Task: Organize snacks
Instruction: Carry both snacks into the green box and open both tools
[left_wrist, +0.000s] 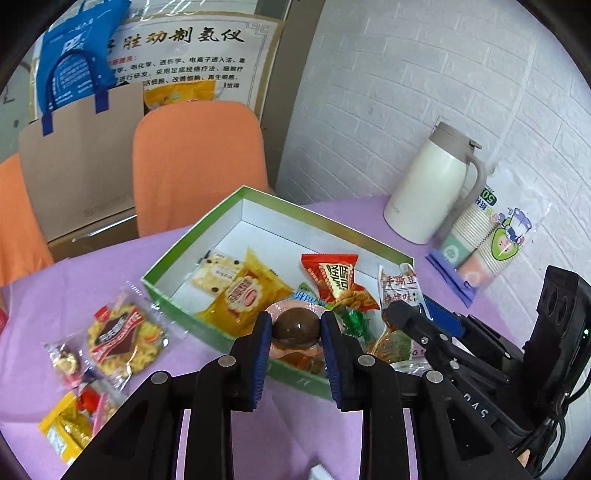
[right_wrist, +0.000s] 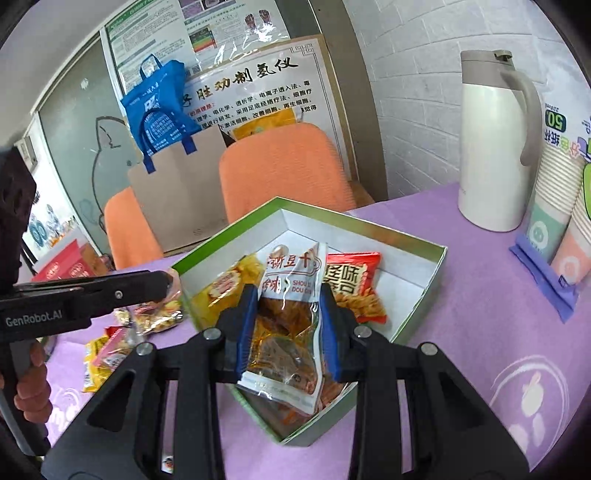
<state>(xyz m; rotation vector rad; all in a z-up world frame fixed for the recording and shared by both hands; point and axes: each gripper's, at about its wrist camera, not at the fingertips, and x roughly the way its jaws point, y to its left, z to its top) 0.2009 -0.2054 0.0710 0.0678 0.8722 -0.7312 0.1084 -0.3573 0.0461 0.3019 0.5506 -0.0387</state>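
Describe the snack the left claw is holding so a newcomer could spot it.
Start at the green-rimmed box on the purple tablecloth. At its near edge, the left claw grips a braised egg pack. It is the only round, dark-brown item; neighbouring packets are flat and printed.

Wall: white brick (left_wrist: 406, 92) | Seating: two orange chairs (right_wrist: 284, 170) placed behind a purple-covered table (right_wrist: 461, 314) | Posters (left_wrist: 192, 48) mounted behind

Two grippers (left_wrist: 295, 328) (right_wrist: 286, 306); one box (left_wrist: 192, 240); one jug (left_wrist: 428, 184); two chairs (left_wrist: 195, 162).
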